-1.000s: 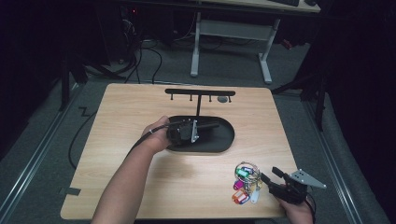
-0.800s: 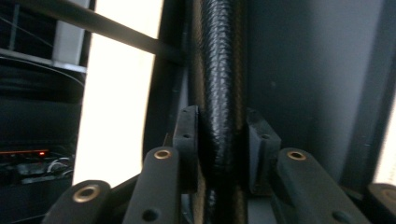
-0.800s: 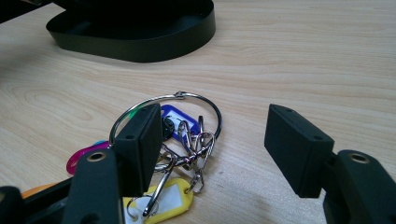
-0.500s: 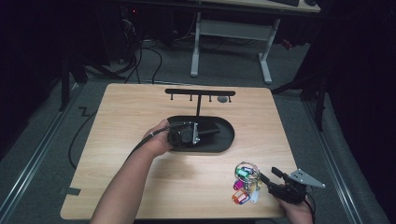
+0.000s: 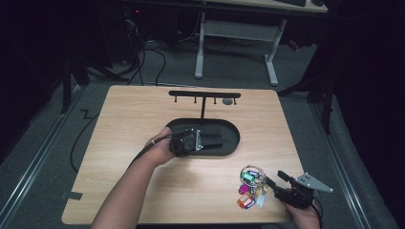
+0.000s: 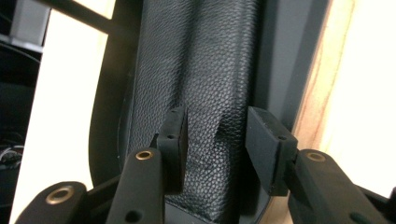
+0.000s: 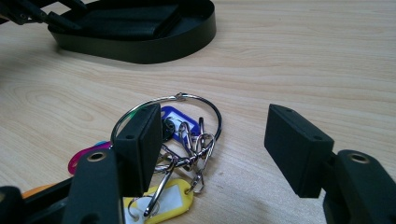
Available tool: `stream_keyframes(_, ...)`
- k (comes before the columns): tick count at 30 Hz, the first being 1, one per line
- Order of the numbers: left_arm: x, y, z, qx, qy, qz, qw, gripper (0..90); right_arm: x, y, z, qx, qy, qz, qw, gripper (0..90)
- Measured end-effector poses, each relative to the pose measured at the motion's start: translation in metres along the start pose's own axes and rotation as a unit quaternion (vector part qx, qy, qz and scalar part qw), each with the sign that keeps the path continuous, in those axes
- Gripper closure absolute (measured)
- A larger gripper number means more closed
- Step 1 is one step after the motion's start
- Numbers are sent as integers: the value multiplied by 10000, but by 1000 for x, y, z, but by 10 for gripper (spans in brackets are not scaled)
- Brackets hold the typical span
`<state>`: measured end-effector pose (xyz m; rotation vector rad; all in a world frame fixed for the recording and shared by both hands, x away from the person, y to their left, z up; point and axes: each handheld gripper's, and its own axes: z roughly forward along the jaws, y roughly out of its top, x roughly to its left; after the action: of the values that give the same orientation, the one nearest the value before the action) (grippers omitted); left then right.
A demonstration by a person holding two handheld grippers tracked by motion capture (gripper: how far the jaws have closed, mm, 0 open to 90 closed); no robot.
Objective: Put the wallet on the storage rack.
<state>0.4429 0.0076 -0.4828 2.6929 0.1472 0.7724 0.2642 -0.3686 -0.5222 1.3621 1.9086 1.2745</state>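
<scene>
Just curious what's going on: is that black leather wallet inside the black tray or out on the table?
Inside. The wallet lies flat in the black tray, the rim around it; the left gripper straddles it with jaws apart.

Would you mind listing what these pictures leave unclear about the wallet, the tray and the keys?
- Wallet: in the left gripper view its near end is cut off by the bottom edge and the left gripper, so its full shape stays unknown.
- Tray: in the high view the hand hides its left end.
- Key tags: any labels are too small; the right gripper covers some.
- Small grey thing under the rack: too small to identify.
</scene>
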Motion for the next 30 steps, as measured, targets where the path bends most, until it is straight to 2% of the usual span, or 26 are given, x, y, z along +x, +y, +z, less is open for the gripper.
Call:
stream_keyframes(5, 0, -6, -8, -44, 53, -201, 9998, 593, 0, 0, 0, 6, 5, -25, 10000, 371)
stream_keyframes(6, -1, -8, -13, -74, 46, -325, 9994, 588, 0, 1, 0, -8, 2, -34, 10000, 371)
stream_keyframes(8, -2, -10, -18, -118, 86, -352, 9993, 587, 0, 1, -1, -11, -1, -31, 10000, 371)
stream_keyframes(9, -5, -13, -27, -257, 99, -497, 9984, 589, 0, 1, -1, -13, -7, -33, 10000, 371)
stream_keyframes(11, -5, -15, -30, -287, 148, -568, 9979, 589, 0, 1, -1, -10, -10, -27, 10000, 371)
stream_keyframes(12, -6, -20, -39, -378, 180, -766, 9962, 587, 1, 1, 0, -5, -14, -49, 10000, 371)
stream_keyframes(13, -6, -20, -39, -378, 180, -766, 9962, 588, 1, 1, 0, -5, -14, -49, 10000, 371)
stream_keyframes(14, -5, -23, -42, -460, 135, -894, 9948, 587, 1, 1, 0, 11, -19, -71, 10000, 371)
stream_keyframes(15, -7, -28, -49, -555, 114, -1105, 9923, 587, 2, 1, 0, 11, -17, -81, 10000, 371)
stream_keyframes(16, -8, -31, -52, -595, 68, -1210, 9908, 583, 2, 1, 0, 13, -17, -86, 10000, 371)
stream_keyframes(18, -13, -37, -56, -627, 36, -1320, 9893, 572, 2, 1, 0, 24, -20, -91, 10000, 371)
stream_keyframes(22, -25, -52, -60, -638, -174, -1572, 9854, 570, 2, 0, 0, 50, -26, -85, 9999, 371)
stream_keyframes(24, -33, -59, -63, -686, -194, -1671, 9834, 569, 2, 0, 1, 57, -16, -101, 9999, 371)
stream_keyframes(25, -33, -59, -63, -686, -194, -1671, 9834, 570, 2, 0, 1, 57, -16, -101, 9999, 371)
stream_keyframes(26, -41, -66, -65, -753, -266, -1783, 9807, 569, 2, 0, 1, 71, -13, -123, 9999, 371)
stream_keyframes(27, -46, -70, -66, -788, -272, -1831, 9796, 568, 2, 0, 1, 76, -10, -122, 9999, 371)
stream_keyframes(28, -46, -70, -66, -788, -272, -1831, 9796, 568, 2, 0, 1, 76, -10, -122, 9999, 371)
stream_keyframes(29, -51, -73, -66, -824, -285, -1892, 9781, 568, 3, 0, 1, 79, -6, -121, 9999, 371)
stream_keyframes(30, -58, -81, -68, -885, -353, -2071, 9737, 553, 3, 0, 1, 88, 3, -130, 9999, 371)
